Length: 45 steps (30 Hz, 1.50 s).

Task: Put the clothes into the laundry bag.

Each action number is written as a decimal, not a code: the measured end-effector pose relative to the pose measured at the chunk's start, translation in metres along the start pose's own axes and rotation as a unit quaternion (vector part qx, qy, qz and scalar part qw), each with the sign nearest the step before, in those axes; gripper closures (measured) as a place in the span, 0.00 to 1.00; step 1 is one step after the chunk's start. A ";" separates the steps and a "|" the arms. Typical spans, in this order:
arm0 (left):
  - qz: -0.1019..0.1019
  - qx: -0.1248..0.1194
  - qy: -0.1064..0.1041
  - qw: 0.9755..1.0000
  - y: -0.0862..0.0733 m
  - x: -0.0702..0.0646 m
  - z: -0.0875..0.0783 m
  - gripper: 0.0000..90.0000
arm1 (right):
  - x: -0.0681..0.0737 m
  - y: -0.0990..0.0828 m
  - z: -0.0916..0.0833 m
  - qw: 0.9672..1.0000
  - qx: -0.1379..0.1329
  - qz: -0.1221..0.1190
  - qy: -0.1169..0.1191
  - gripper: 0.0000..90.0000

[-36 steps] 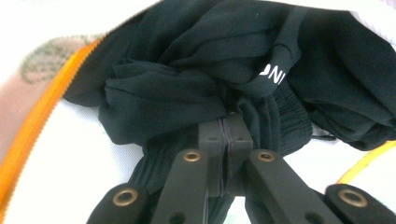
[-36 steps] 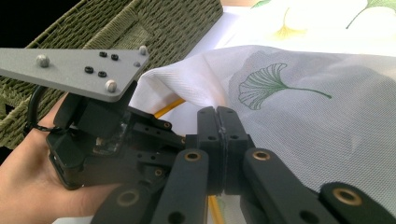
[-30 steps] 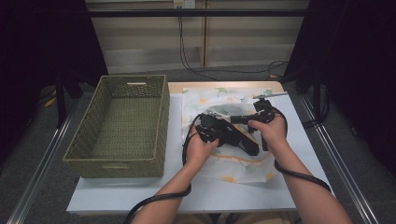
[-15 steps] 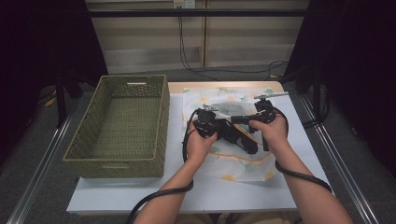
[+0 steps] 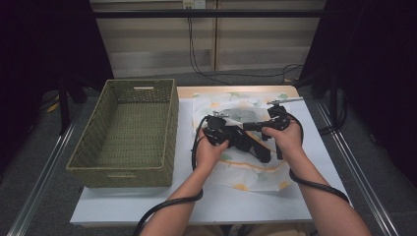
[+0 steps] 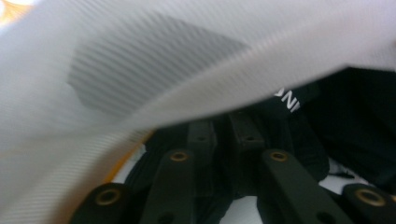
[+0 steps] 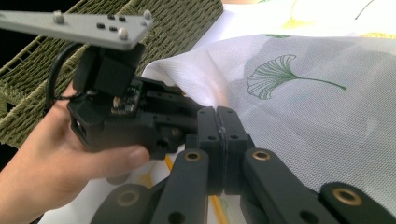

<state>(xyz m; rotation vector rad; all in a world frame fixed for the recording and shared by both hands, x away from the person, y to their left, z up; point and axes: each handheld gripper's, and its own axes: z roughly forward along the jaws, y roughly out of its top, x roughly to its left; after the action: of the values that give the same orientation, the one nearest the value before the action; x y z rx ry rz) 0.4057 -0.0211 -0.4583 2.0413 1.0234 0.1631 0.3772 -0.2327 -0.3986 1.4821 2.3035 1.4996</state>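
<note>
A thin white cloth printed with green and yellow leaves lies on the table's right half, and both hands meet over its middle. The left gripper has its jaws slightly parted; they have just been opening. The cloth hangs blurred right over their tips, with nothing seen between them. The right gripper points toward the basket, jaws pressed together with a thin pale line of fabric between the pads. The cloth rises just beyond them. A grey plate tops the left gripper, held in a hand close by.
A deep green wicker basket with nothing in it stands on the table's left half, a little left of the hands; its wall shows behind the left gripper. White sheet covers the tabletop. Cables trail from both grippers toward the person.
The left hand has edged slightly away from the person over the cloth. The right hand has stayed where it was.
</note>
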 end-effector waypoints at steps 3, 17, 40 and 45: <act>-0.007 0.002 -0.007 1.000 0.000 0.000 -0.002 0.86 | 0.000 0.000 0.000 1.000 0.001 -0.001 -0.001 1.00; 0.002 0.007 -0.030 1.000 -0.001 -0.012 -0.023 0.62 | 0.001 -0.002 0.001 1.000 0.004 -0.001 -0.002 1.00; -0.026 0.011 -0.035 0.999 -0.006 -0.015 0.009 0.97 | -0.001 0.000 -0.001 1.000 0.007 -0.002 -0.001 1.00; -0.029 -0.007 -0.031 0.999 -0.001 -0.017 0.013 0.97 | -0.001 -0.001 -0.003 1.000 0.004 -0.003 -0.001 1.00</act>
<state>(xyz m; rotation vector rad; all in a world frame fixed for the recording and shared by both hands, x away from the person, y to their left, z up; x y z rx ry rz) 0.3996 -0.0410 -0.4629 1.9889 1.0388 0.0776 0.3758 -0.2356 -0.3978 1.4775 2.3141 1.4890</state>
